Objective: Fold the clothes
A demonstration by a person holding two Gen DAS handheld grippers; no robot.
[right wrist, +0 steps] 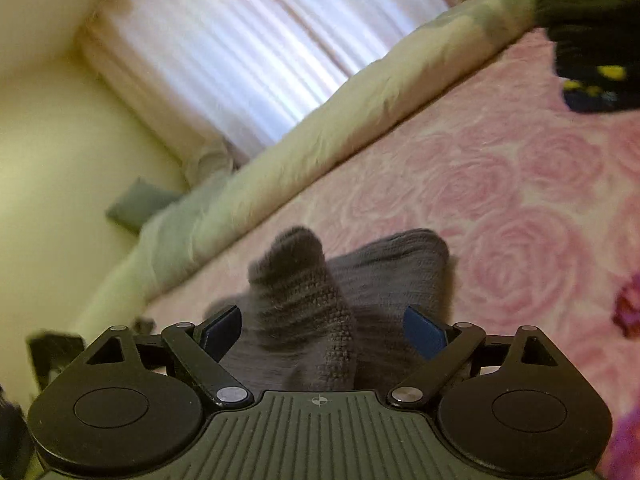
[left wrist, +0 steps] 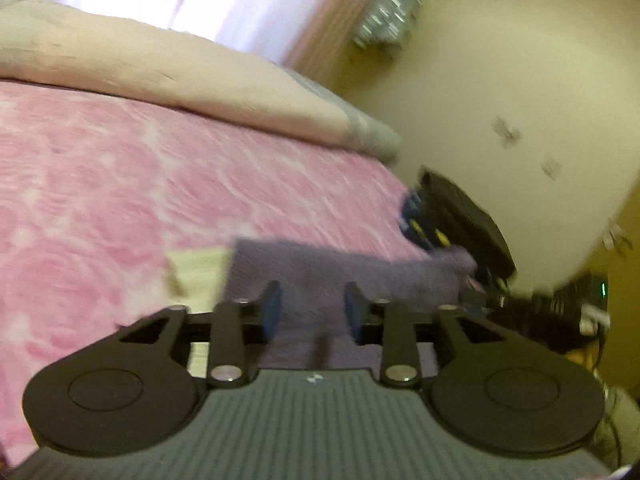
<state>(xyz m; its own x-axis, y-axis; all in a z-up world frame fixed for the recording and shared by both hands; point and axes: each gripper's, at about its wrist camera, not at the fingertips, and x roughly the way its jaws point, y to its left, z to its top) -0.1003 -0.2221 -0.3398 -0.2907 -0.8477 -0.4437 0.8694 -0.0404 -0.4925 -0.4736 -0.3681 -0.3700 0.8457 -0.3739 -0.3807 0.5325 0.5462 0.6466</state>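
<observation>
A grey-purple knitted garment (left wrist: 320, 272) lies on the pink rose-patterned bedcover (left wrist: 160, 184). My left gripper (left wrist: 313, 306) hovers over it with its blue pads apart. The cloth shows in the gap, but the pads do not press on it. The garment's far end reaches the right gripper (left wrist: 452, 224) at the bed's edge. In the right wrist view a raised fold of the knitted garment (right wrist: 300, 292) stands between the wide-open jaws of my right gripper (right wrist: 322, 322), touching neither pad. The left gripper (right wrist: 588, 44) shows blurred at the top right.
A long beige rolled duvet (left wrist: 180, 68) runs along the bed's far side below a curtained window (right wrist: 240, 48). A pale yellow-green cloth (left wrist: 200, 272) lies beside the garment. Something magenta (right wrist: 628, 316) sits at the right edge. The bedcover (right wrist: 500, 184) is bare beyond the garment.
</observation>
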